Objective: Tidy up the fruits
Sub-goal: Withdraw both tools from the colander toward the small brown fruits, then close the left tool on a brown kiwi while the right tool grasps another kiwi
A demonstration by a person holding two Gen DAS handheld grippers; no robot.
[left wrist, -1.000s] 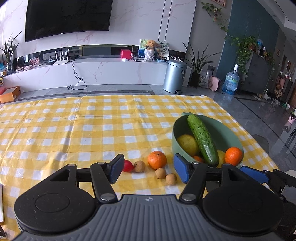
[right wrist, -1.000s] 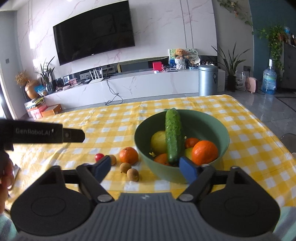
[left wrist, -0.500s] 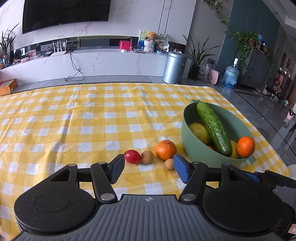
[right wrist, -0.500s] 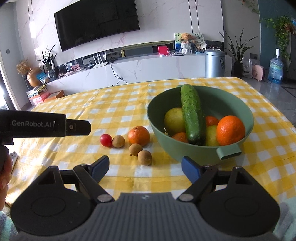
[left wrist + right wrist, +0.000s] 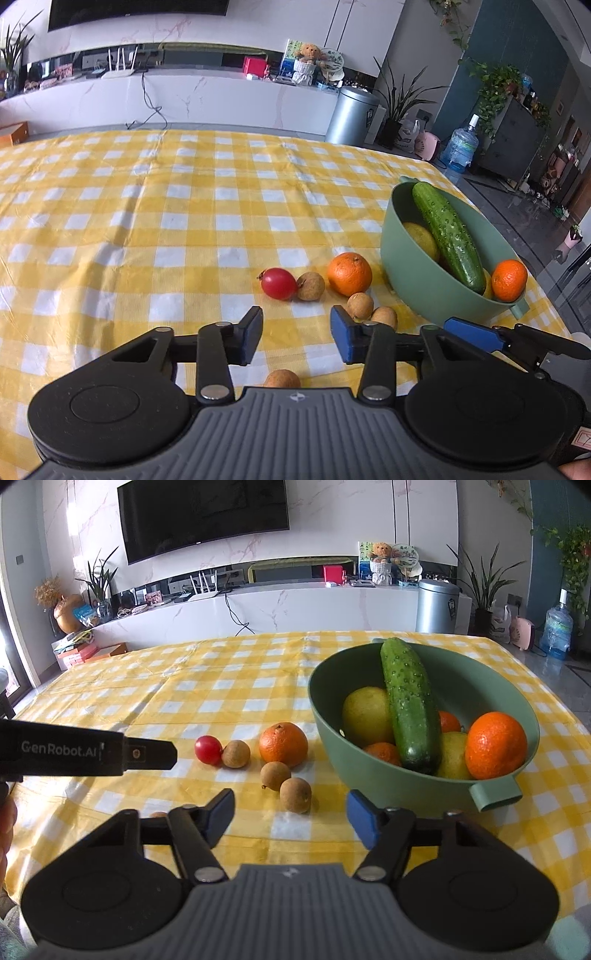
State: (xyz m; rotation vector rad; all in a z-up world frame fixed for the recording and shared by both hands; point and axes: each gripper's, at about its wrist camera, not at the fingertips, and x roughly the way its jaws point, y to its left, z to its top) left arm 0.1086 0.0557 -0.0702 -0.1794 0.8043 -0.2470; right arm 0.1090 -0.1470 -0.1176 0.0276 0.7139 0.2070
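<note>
A green bowl (image 5: 388, 779) (image 5: 413, 280) holds a cucumber (image 5: 408, 701), oranges and yellow fruit. On the yellow checked cloth beside it lie a red cherry tomato (image 5: 279, 283) (image 5: 208, 750), an orange (image 5: 349, 273) (image 5: 283, 744) and several small brown longans (image 5: 310, 286) (image 5: 275, 775). One more longan (image 5: 282, 379) lies under my left gripper (image 5: 296, 334), which is open and empty, hovering just short of the tomato. My right gripper (image 5: 291, 818) is open and empty, near a longan (image 5: 295, 795) and left of the bowl's handle.
The left gripper's side (image 5: 85, 751) reaches in from the left in the right wrist view. The right gripper's blue finger (image 5: 472, 334) shows at the lower right in the left wrist view. The table's right edge (image 5: 543, 280) runs close behind the bowl.
Both grippers have moved forward and lower over the table, nearer the loose fruit. The left gripper has passed over one longan. Both stay open.
</note>
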